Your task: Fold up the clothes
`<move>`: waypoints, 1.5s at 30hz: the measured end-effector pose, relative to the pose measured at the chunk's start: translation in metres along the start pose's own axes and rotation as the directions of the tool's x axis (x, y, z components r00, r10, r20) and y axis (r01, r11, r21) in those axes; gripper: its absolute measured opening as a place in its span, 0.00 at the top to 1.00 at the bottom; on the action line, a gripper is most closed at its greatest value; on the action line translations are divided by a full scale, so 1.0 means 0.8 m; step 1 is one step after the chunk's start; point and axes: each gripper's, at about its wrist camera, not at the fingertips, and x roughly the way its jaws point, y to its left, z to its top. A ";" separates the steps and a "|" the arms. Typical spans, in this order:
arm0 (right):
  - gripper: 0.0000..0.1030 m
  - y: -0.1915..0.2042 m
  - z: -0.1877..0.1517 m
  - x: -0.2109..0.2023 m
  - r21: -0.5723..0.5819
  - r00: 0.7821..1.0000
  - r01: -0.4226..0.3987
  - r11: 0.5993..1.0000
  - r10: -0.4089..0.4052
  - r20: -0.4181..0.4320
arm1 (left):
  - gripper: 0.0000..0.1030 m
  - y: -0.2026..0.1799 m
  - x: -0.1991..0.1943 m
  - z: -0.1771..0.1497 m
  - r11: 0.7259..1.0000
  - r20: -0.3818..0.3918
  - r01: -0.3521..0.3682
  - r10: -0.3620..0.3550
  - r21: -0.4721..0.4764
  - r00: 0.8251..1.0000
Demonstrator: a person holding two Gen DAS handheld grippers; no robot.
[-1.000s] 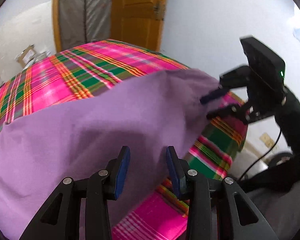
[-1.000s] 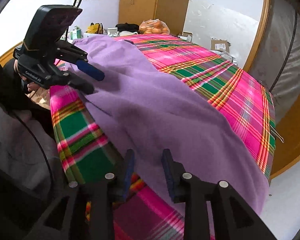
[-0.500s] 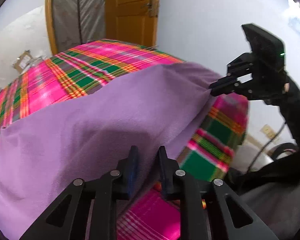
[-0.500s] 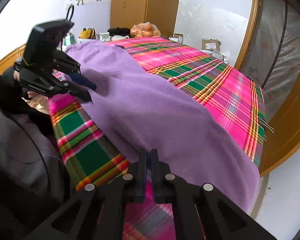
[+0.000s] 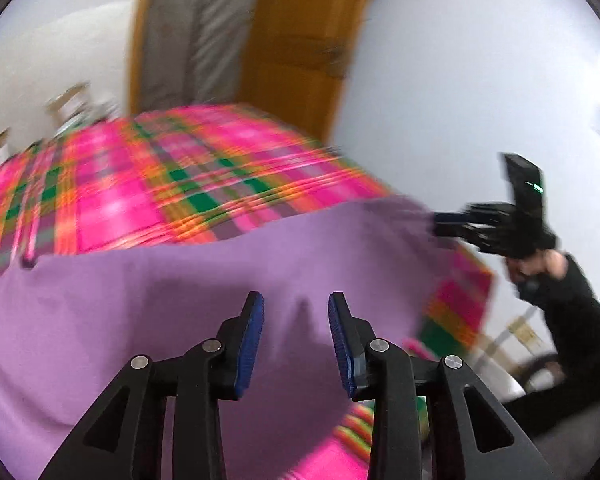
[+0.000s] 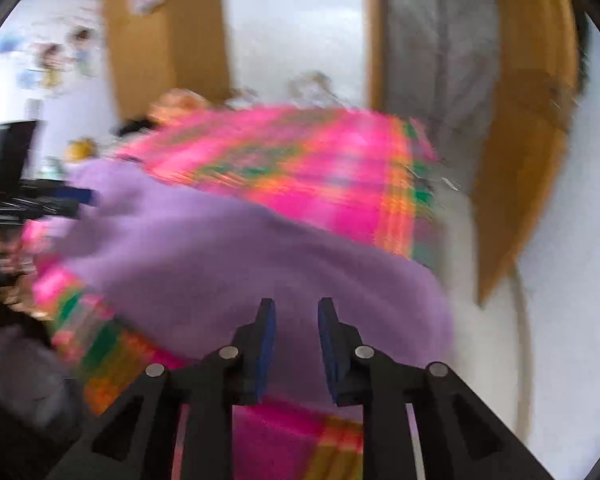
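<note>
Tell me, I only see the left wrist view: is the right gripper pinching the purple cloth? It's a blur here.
Observer: No. In the right wrist view the right gripper has its jaws apart and opening, with the purple cloth beyond the pads, unpinched.
Operator: Where does the cloth end on that side?
Observer: It hangs past the near right corner of the plaid bedspread.
Operator: And my left gripper from there?
Observer: The left gripper, jaws opening with nothing pinched, sits at the cloth's left edge, blurred.
</note>
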 end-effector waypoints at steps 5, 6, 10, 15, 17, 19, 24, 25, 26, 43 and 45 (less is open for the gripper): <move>0.77 -0.094 -0.010 -0.001 0.315 0.991 0.125 0.941 -0.134 0.006 | 0.66 0.022 0.014 0.003 0.996 -0.020 -0.064 0.063 -0.059 0.998; 0.77 -0.112 -0.016 -0.005 0.395 0.993 0.097 0.913 -0.114 0.020 | 0.66 0.024 0.015 0.004 0.995 -0.022 -0.070 0.069 -0.064 0.997; 0.69 -0.141 -0.038 -0.009 0.567 0.991 -0.113 0.816 0.053 0.121 | 0.66 0.026 0.024 0.006 0.994 -0.037 -0.082 0.079 -0.074 0.996; 0.56 -0.167 -0.078 0.029 0.719 0.946 -0.322 0.616 0.239 0.218 | 0.66 0.017 0.041 0.008 0.996 -0.068 -0.072 0.069 -0.046 0.995; 0.49 -0.182 -0.104 0.045 0.779 0.919 -0.385 0.496 0.286 0.272 | 0.66 0.014 0.043 0.009 0.996 -0.075 -0.076 0.073 -0.038 0.995; 0.45 -0.195 -0.130 0.056 0.816 0.892 -0.434 0.380 0.309 0.331 | 0.66 0.013 0.043 0.010 0.996 -0.080 -0.078 0.075 -0.036 0.994; 0.45 -0.207 -0.141 0.076 0.819 0.858 -0.476 0.320 0.373 0.353 | 0.66 0.008 0.049 0.015 0.996 -0.093 -0.083 0.080 -0.032 0.992; 0.49 -0.211 -0.137 0.082 0.815 0.849 -0.486 0.315 0.393 0.354 | 0.66 0.006 0.051 0.016 0.996 -0.096 -0.084 0.080 -0.031 0.992; 0.56 -0.212 -0.133 0.083 0.808 0.851 -0.485 0.336 0.395 0.347 | 0.66 0.003 0.054 0.017 0.996 -0.099 -0.084 0.080 -0.029 0.992; 0.96 -0.263 -0.147 0.020 0.801 0.928 -0.373 0.468 0.204 0.313 | 0.66 -0.018 0.076 0.031 0.993 -0.118 -0.116 0.112 -0.027 0.987; 0.87 -0.247 -0.129 0.006 0.739 0.906 -0.423 0.523 0.221 0.362 | 0.66 -0.017 0.073 0.035 0.991 -0.108 -0.131 0.126 -0.039 0.986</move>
